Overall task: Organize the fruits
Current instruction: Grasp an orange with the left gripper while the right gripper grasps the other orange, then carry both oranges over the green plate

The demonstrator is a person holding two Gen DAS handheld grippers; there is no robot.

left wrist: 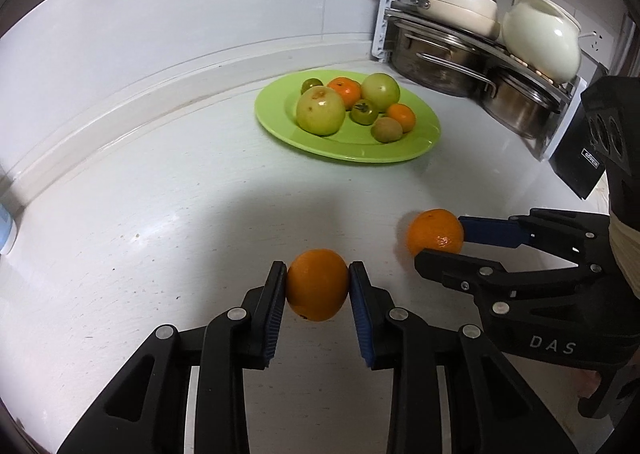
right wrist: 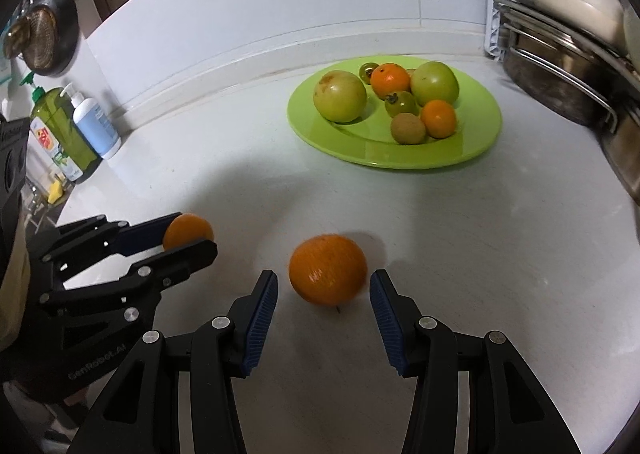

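My two wrist cameras look steeply down along my fingers, close over the counter [left wrist: 140,214]. Both face its back edge and share the green plate [left wrist: 400,150] there.

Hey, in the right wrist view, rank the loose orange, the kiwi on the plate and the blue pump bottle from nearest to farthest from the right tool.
1. Loose orange, on the counter between the open right tool's fingers.
2. Kiwi, at the green plate's near side.
3. Blue pump bottle, far left by the wall.

Glossy green plate [left wrist: 420,142] (pots [left wrist: 440,62] polished steel)
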